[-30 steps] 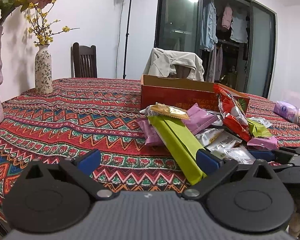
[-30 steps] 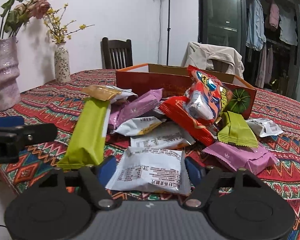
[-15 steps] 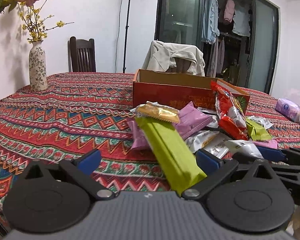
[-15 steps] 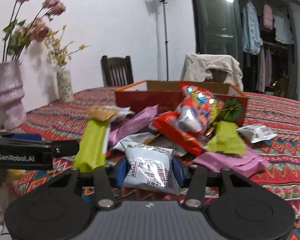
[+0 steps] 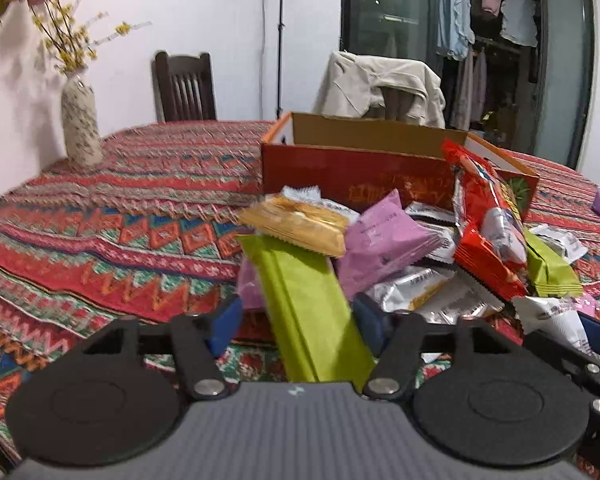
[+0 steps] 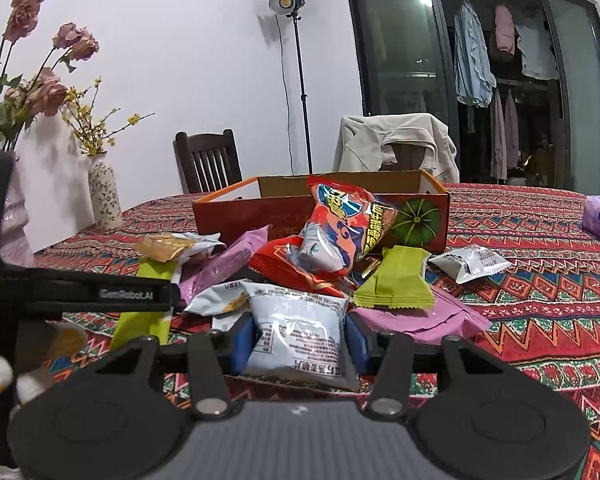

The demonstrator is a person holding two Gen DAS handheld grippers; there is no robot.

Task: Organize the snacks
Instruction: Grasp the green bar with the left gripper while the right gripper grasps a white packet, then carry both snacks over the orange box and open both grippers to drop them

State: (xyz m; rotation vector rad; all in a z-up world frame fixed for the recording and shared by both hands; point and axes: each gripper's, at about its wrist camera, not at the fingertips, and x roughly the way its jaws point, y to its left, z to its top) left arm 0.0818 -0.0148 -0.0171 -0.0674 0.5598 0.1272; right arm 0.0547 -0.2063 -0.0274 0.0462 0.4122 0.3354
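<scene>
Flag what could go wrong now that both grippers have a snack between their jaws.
1. The left gripper, jaws just closing, has only the near end of the long green bar; the orange packet lying on its far end may slide off when it lifts.
2. The right gripper squeezes a puffy white packet, which could slip or burst.

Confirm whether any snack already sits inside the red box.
Cannot tell; the red box hides its floor behind its front wall in both views.
</scene>
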